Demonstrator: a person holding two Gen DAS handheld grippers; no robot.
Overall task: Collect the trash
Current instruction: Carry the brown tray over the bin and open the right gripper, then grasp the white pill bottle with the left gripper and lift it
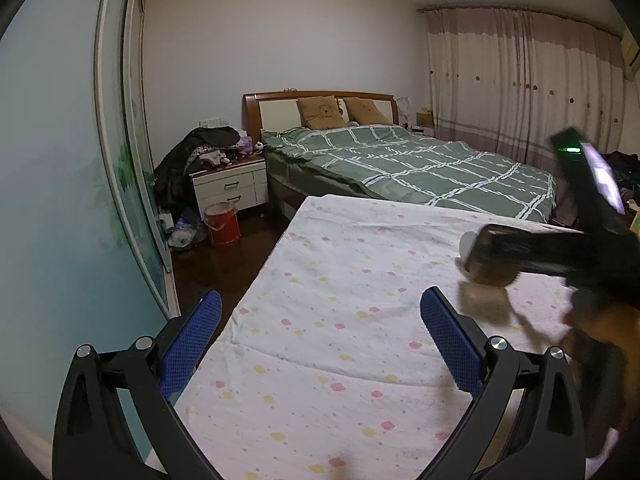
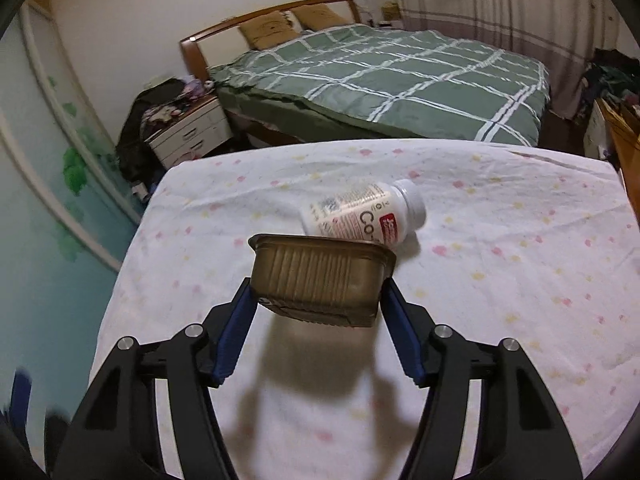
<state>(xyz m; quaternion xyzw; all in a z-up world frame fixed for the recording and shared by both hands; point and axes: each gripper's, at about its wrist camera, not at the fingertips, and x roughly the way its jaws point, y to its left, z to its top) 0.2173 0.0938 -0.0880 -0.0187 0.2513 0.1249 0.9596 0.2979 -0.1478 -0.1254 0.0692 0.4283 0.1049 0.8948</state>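
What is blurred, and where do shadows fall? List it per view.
Left wrist view: the brown tray is smeared by motion blur near the right edge, while the bed beyond is sharp. Right wrist view: the tray is crisp and casts a broad soft shadow on the flowered cloth; straight edges bow from fisheye distortion.

Dim, warm indoor light is seen. A soft shadow (image 2: 320, 364) is cast on the cloth between and below the jaws. Edges are bent and vignetted; motion blur is shown right of the jaws in the left view.
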